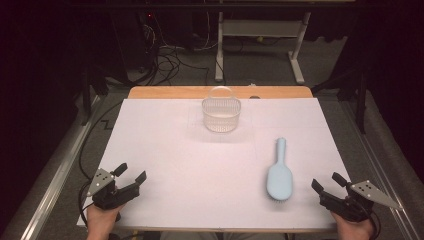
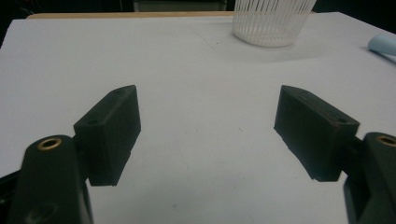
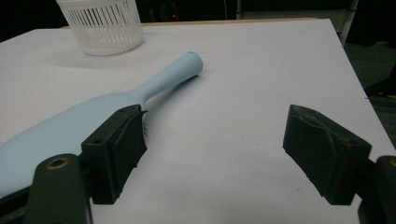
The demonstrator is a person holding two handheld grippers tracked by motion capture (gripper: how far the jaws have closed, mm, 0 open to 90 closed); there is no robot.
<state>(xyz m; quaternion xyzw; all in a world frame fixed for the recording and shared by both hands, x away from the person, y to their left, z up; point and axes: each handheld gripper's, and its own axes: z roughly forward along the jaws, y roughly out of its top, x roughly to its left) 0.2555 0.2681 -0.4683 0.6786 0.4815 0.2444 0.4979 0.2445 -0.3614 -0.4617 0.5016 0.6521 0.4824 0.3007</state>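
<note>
White paper covers the counter (image 1: 200,165), and on it, toward the near right, lies a pale blue hairbrush (image 1: 279,176), bristles down, its handle pointing away toward a small white slatted basket (image 1: 221,115) that stands well apart near the far edge. Just beside the brush head waits the right tongs (image 1: 326,183), spread wide and holding nothing; in the right gripper view its one jaw sits close against the brush's side. The left tongs (image 1: 131,173) rests at the near left corner, equally wide open and empty, far from both things. A likely slip: closing on the rounded, smooth head could squeeze the brush out sideways or tip it, and a grip far from the middle would let the handle droop and catch the basket rim. The bristles are hidden underneath, the basket's inside is hard to read, and both hands are cut off at the bottom edge.
</note>
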